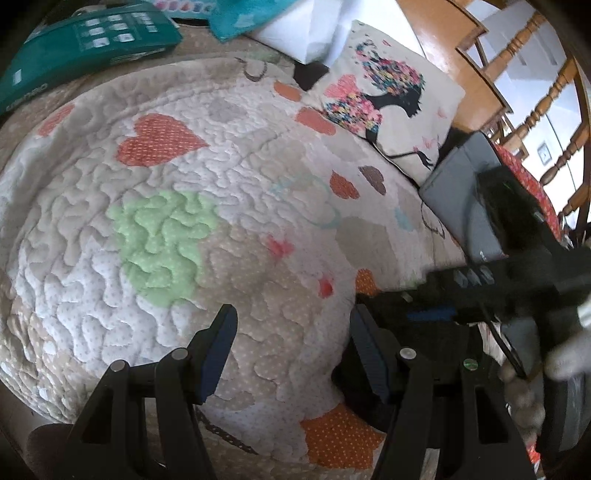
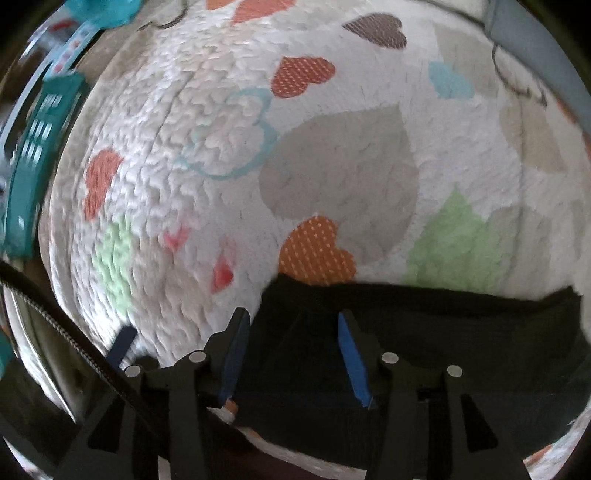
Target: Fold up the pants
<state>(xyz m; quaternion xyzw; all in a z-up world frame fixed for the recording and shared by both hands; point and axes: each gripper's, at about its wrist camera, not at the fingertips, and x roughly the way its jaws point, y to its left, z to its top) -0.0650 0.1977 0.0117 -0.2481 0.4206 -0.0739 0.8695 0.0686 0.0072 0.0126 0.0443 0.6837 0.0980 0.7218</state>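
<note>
The black pants (image 2: 424,332) lie flat on a quilted bedspread with coloured hearts (image 2: 332,166), filling the lower right of the right wrist view. My right gripper (image 2: 291,325) is open, its fingers hovering over the left edge of the pants. My left gripper (image 1: 293,321) is open and empty over bare quilt (image 1: 166,229). A dark patch of the pants (image 1: 354,391) shows just behind its right finger. The right gripper (image 1: 428,314) shows blurred at the right of the left wrist view, held by a gloved hand.
A printed cushion (image 1: 384,96) and a grey box (image 1: 465,195) lie at the far right of the bed. A teal box (image 1: 85,40) and a teal cloth (image 1: 240,18) sit at the far edge. A wooden chair (image 1: 532,92) stands beyond the bed.
</note>
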